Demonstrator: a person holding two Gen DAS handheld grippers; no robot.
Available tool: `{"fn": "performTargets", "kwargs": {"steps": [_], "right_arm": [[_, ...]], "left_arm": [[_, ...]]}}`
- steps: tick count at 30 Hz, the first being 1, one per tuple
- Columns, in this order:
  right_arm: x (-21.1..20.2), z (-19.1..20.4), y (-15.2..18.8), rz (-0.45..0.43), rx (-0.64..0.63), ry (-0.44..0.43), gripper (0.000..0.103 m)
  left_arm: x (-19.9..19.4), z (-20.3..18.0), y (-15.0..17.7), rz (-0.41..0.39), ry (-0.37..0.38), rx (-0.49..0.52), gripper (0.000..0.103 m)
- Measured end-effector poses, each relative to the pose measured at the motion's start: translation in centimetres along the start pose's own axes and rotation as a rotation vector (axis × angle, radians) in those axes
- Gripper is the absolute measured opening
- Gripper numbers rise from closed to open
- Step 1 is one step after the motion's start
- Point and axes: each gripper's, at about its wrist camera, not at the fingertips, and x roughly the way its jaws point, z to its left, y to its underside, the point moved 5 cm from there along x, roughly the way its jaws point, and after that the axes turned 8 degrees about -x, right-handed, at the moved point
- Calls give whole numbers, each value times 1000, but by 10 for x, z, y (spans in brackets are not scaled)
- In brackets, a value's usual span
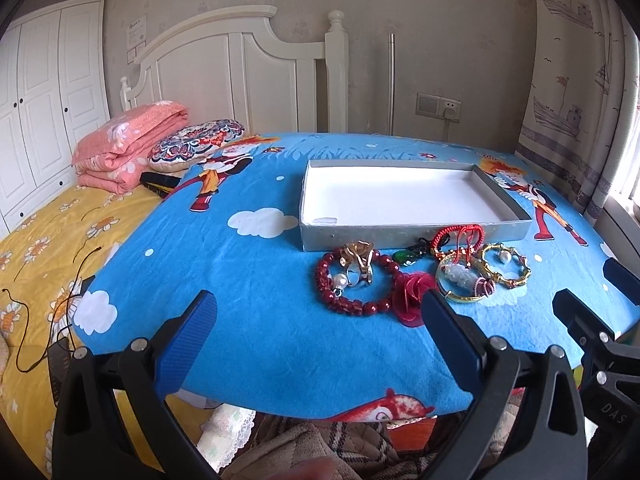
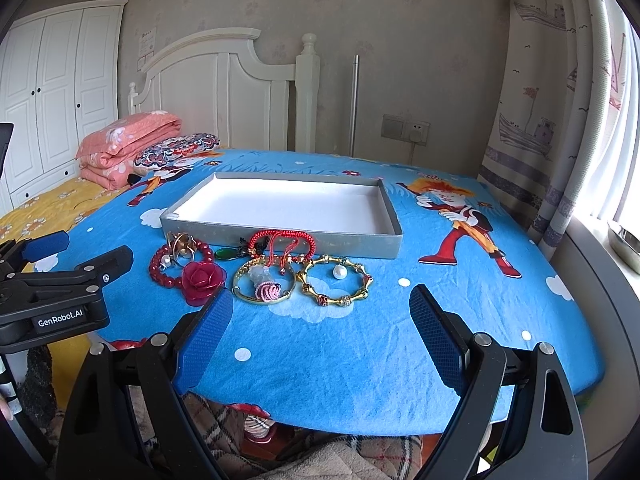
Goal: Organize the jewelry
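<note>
A grey tray with a white lining (image 1: 416,232) (image 2: 280,236) lies on the blue cartoon cloth, with nothing in it. In front of it lies jewelry: a red bead bracelet (image 1: 356,306) (image 2: 160,276), a gold ring piece (image 1: 358,258) (image 2: 180,242), a red rose (image 1: 412,292) (image 2: 202,278), a green pendant (image 1: 404,258) (image 2: 225,255), a red cord bracelet (image 1: 460,238) (image 2: 282,244), a gold bangle with jade charm (image 1: 460,280) (image 2: 264,284) and a gold bamboo bangle with a pearl (image 1: 506,266) (image 2: 336,282). My left gripper (image 1: 318,308) is open near the front edge. My right gripper (image 2: 322,304) is open, right of it.
The blue cloth (image 1: 248,280) covers a table beside a bed with a yellow sheet (image 1: 44,240), a folded pink quilt (image 1: 128,144) and a patterned cushion (image 1: 196,144). A curtain (image 2: 560,120) and window sill stand at the right. A plaid blanket (image 2: 320,456) lies below the front edge.
</note>
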Motion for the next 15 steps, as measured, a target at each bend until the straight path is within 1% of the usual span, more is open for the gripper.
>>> {"fn": "performTargets", "kwargs": {"steps": [3, 4, 8, 11, 13, 15], "right_arm": [[3, 1, 1, 3, 9, -12, 85], [4, -4, -1, 0, 8, -18, 85], [8, 1, -4, -21, -10, -36, 85], [14, 6, -4, -28, -24, -65, 85], [20, 10, -2, -25, -34, -85, 85], [26, 13, 2, -14, -37, -114, 84]], "left_arm": [[1, 1, -2, -20, -2, 10, 98], [3, 1, -2, -14, -2, 10, 98], [12, 4, 0, 1, 2, 7, 98], [21, 6, 1, -4, 4, 18, 98], [25, 7, 1, -21, 26, 20, 98], [31, 7, 4, -15, 67, 12, 98]]}}
